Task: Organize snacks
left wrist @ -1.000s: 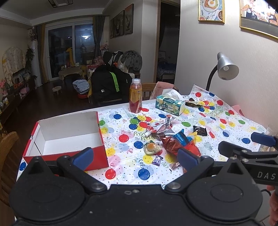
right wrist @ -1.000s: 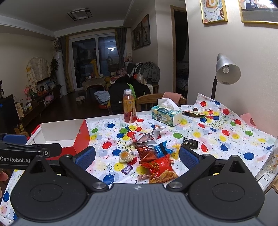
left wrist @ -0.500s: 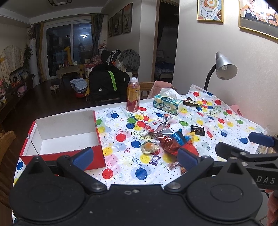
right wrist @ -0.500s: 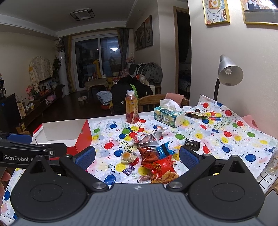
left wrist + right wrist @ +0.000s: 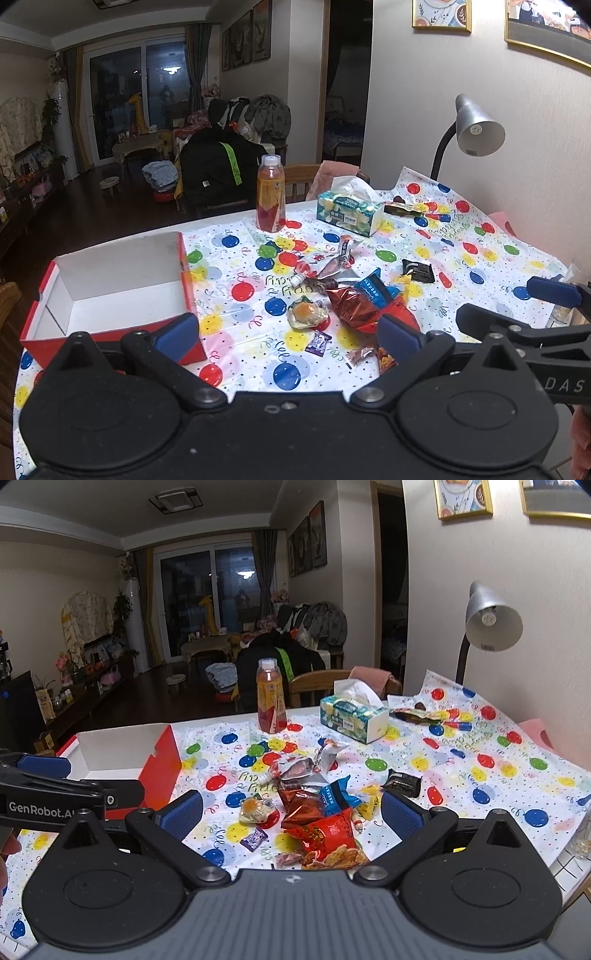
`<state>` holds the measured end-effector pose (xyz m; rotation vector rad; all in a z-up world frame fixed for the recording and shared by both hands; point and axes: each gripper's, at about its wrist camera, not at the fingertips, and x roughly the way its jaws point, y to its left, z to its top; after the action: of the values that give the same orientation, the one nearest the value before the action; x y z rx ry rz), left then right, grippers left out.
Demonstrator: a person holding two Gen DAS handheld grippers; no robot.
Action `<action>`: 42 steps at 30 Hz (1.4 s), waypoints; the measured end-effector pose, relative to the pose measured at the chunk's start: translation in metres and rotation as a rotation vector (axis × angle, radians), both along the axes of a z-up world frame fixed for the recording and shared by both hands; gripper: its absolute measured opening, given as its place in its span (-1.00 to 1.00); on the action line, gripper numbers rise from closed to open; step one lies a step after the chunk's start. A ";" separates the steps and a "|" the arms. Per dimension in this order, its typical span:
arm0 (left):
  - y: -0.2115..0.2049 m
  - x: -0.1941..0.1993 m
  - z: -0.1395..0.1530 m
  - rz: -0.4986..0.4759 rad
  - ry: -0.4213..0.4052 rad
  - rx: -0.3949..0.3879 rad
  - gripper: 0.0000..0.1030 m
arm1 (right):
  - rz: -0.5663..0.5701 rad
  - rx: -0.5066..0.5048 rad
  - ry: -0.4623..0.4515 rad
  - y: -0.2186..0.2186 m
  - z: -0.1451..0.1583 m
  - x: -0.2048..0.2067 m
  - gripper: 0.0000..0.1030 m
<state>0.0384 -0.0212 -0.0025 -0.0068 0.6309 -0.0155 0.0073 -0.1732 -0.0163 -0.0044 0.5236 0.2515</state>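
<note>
The desk (image 5: 491, 251) carries an empty red box (image 5: 110, 284) at left, and a snack pile (image 5: 317, 812) at near centre. Left hand-held gripper (image 5: 288, 334) and right hand-held gripper (image 5: 291, 810) both are wide open, holding nothing.

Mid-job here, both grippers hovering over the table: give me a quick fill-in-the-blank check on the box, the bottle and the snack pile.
1. The red box with the white inside holds ____ snacks so far.
2. The juice bottle stands ____ on the balloon-print cloth.
3. The tissue box sits to the ____ of the bottle in both views.
4. The left gripper and the right gripper both have their jaws ____, holding nothing.

Missing words: no; upright; right; open
</note>
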 end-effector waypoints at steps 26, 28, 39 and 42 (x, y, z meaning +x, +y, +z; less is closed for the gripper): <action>-0.012 0.177 -0.115 0.115 0.271 -0.034 0.73 | 0.210 -0.128 0.303 -0.027 -0.112 0.160 0.87; -0.009 0.192 -0.129 0.139 0.319 -0.045 0.66 | 0.234 -0.141 0.325 -0.025 -0.120 0.168 0.84; -0.008 0.237 -0.165 0.168 0.450 -0.188 0.54 | 0.320 -0.160 0.420 -0.017 -0.144 0.186 0.71; -0.009 0.246 -0.173 0.167 0.475 -0.206 0.47 | 0.326 -0.172 0.438 -0.015 -0.148 0.189 0.65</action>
<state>0.2843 -0.0299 -0.1758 -0.2688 1.0999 0.0855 0.1963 -0.1886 -0.1647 -0.2069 0.9816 0.5310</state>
